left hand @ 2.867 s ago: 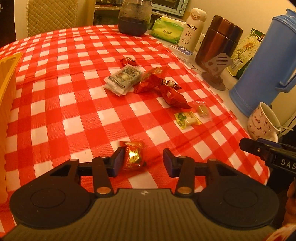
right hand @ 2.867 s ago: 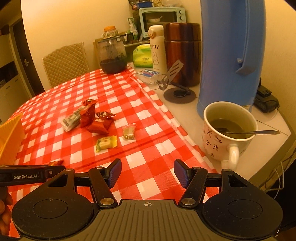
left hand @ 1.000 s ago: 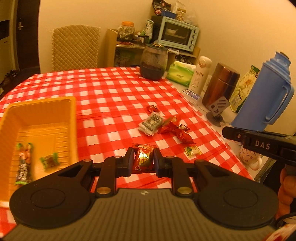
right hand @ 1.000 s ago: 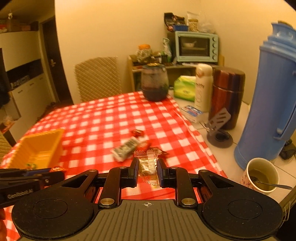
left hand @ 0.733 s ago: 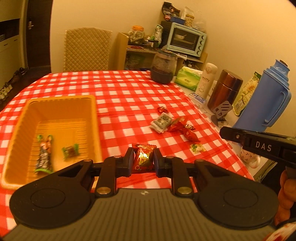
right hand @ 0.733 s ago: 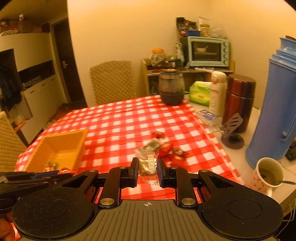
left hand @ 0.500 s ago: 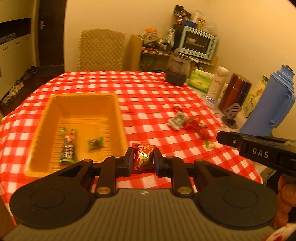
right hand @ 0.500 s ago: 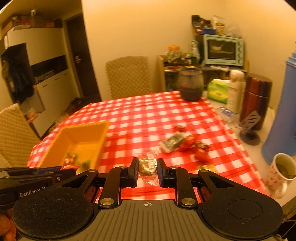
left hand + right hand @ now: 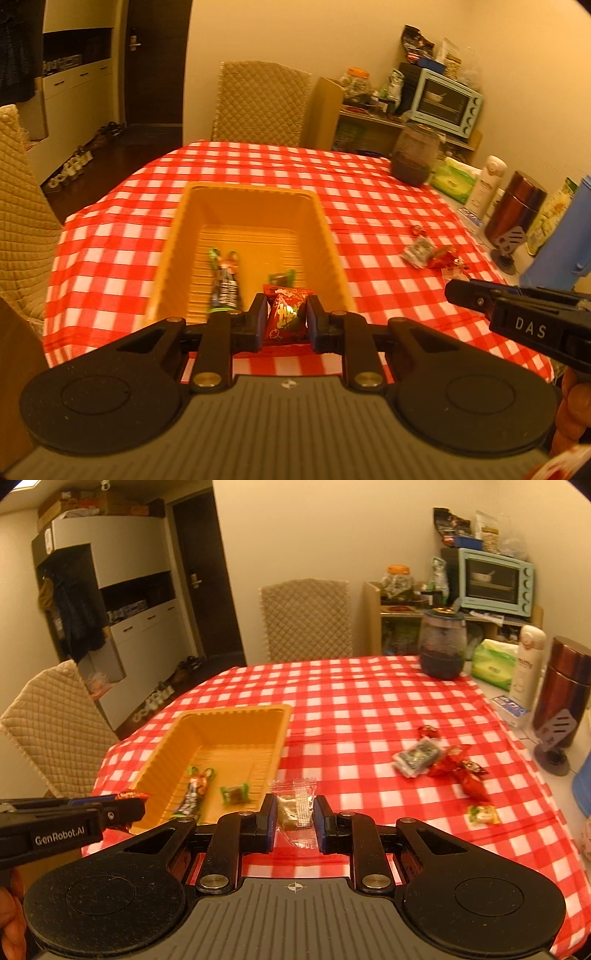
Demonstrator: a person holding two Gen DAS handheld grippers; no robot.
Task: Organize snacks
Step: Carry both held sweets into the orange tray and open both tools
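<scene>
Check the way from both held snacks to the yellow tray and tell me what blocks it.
Nothing visible does. The left gripper holds a red packet at the yellow tray's near edge; the right gripper holds a clear packet beside the tray, only tablecloth between.

Quilted chair, cream walls

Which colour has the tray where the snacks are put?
The tray is yellow-orange; the right wrist view shows it best.
</scene>
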